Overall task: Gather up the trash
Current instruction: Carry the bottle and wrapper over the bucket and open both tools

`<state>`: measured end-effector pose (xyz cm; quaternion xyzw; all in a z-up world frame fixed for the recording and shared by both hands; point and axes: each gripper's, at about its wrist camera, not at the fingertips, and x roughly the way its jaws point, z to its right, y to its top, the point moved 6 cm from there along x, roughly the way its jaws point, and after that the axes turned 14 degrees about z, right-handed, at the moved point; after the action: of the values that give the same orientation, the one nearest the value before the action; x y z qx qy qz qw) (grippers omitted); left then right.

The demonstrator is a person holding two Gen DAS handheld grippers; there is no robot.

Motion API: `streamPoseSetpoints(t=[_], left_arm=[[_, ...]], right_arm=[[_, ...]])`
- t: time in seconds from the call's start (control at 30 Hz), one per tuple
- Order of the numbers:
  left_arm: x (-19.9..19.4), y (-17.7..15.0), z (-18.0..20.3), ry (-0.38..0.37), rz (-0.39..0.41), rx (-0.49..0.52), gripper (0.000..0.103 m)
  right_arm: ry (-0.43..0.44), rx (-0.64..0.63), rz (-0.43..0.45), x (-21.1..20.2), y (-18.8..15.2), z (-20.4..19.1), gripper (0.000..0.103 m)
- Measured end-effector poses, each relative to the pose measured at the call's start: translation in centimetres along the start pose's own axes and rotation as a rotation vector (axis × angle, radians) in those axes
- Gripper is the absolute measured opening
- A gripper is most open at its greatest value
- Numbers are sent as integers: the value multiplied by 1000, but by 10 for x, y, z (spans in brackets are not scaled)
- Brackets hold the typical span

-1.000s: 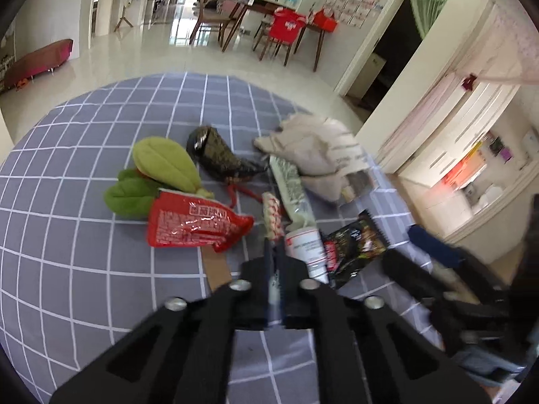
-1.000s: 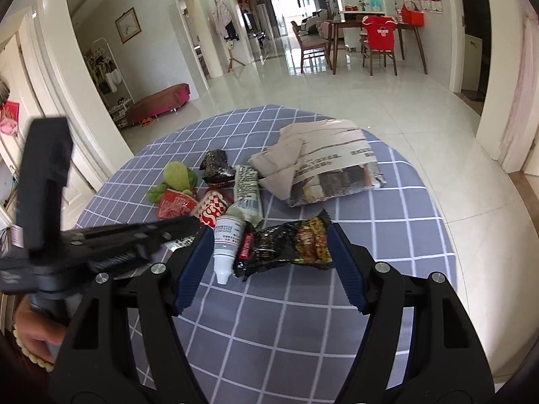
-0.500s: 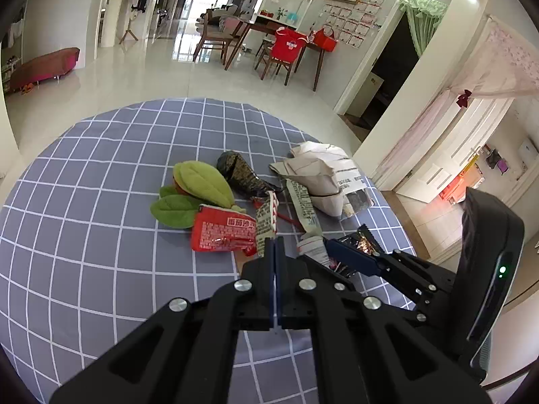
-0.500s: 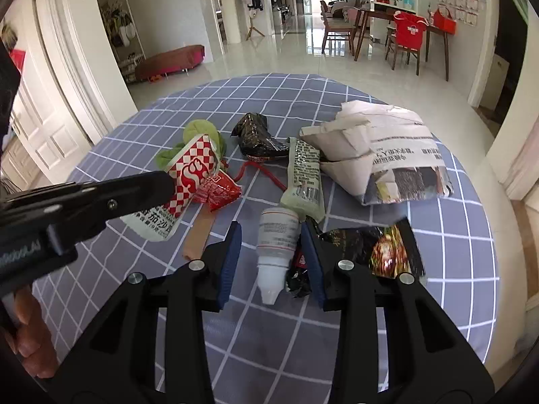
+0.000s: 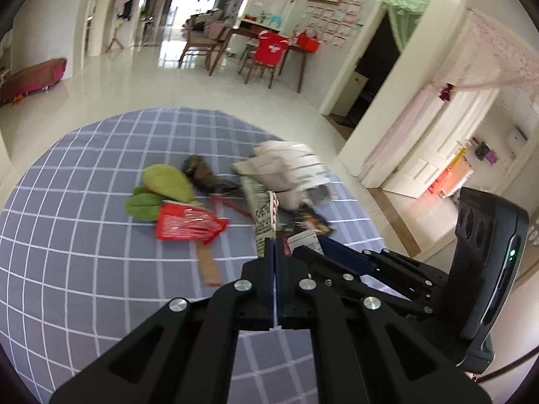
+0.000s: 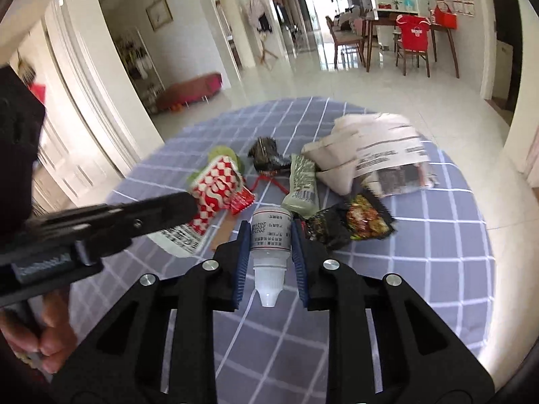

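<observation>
Trash lies on a round table with a grey checked cloth (image 5: 84, 269). My left gripper (image 5: 274, 245) is shut on a red-and-white checkered wrapper (image 5: 266, 222), which hangs above the cloth; the right wrist view shows that wrapper (image 6: 215, 192) at the left gripper's (image 6: 188, 205) tip. My right gripper (image 6: 270, 235) has a small white bottle (image 6: 271, 229) between its blue pads (image 6: 243, 252). Its jaws are closing and the pads touch the bottle's sides, nozzle pointing toward the camera.
Beyond the grippers lie a red wrapper (image 5: 185, 224), green leaves (image 5: 165, 181), a dark crumpled wrapper (image 5: 205, 175), a green-white packet (image 6: 301, 185), a black snack bag (image 6: 353, 222), crumpled newspaper (image 6: 377, 148) and a brown cardboard strip (image 5: 209, 266). A hand (image 6: 50, 336) holds the left gripper.
The left gripper rose and pulled back with the checkered wrapper. The right gripper's jaws came in from wide apart around the black bag and bottle to the white bottle's sides.
</observation>
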<state>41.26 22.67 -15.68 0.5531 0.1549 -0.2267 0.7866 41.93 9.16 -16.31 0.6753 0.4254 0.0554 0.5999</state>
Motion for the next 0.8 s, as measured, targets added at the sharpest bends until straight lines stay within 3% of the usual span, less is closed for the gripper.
streamPoseSetpoints(t=[0.13,0.33,0.6,0.8], left_arm=[[-9,-2,41,-48,8,46,1],[0,-30,126,-164,-44,134,1],[43,-98,235,-279,-186,249,1],[86,-164,293,-307,-327,365,1]], right_arm=[[2,49,63,-45,3,19,24],[-59,143,152,-124,-12,77,24],[-234,252,206,-208,-59,172,24],[-360,317,206,-248,-101,227,24]])
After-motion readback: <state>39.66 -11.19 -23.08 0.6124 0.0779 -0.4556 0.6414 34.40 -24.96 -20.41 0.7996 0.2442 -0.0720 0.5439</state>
